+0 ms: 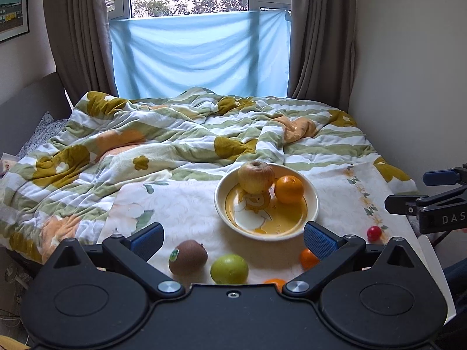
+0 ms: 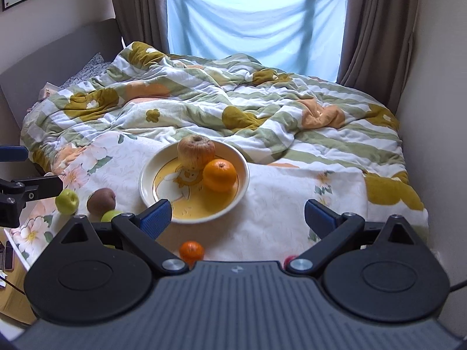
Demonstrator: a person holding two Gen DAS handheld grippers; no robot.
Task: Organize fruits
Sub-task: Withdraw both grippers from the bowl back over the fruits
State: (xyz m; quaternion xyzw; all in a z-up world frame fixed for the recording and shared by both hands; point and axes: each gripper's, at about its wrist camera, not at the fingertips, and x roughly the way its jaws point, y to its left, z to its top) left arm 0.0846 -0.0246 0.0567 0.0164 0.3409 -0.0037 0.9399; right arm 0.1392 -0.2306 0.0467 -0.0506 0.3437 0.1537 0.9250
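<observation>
Both tools, left tool (image 1: pixel 232 240) and right tool (image 2: pixel 237 214), are hovering released, jaws wide, over bed (image 2: pixel 292 227), bowl (image 2: pixel 146 186) sitting at 12 o'clock, kiwi (image 1: pixel 187 257) lying near the bed's front edge.

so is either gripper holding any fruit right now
No. The left gripper and the right gripper are both open, with nothing between the fingers.

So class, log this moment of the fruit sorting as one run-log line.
left gripper: open, empty | right gripper: open, empty | bowl: apple, orange | loose: kiwi, green fruit
</observation>
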